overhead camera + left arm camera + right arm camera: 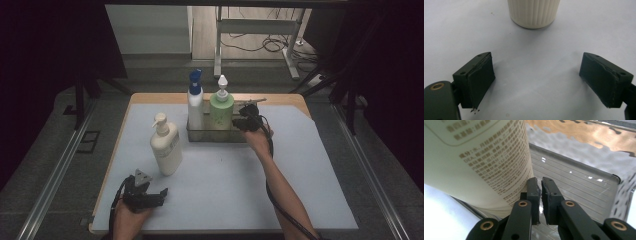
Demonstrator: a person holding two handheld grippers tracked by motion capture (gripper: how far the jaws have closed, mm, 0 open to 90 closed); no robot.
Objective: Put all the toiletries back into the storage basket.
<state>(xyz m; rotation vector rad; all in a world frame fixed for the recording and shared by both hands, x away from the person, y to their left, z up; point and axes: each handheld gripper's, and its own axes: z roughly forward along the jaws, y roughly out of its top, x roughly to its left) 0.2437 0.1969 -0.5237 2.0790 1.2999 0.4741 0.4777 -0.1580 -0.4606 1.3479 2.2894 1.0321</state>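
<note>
On a pale-topped table [300, 200] in a dim room, two pump bottles stand in a clear tray [216, 135]. The right gripper [540, 185], jaws closed and empty, rests beside the green bottle [221, 111]; the left gripper [536, 77] waits open before the cream bottle [166, 149], apparently still to be loaded.

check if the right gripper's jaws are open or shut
Shut. In the right gripper view the right gripper has its two black pads almost touching, nothing visible between them, beside the green bottle in the clear tray.

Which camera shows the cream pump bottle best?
The high view: the whole cream pump bottle stands on the table, pump to base. The left gripper view catches just its ribbed base ahead of the open jaws.
</note>
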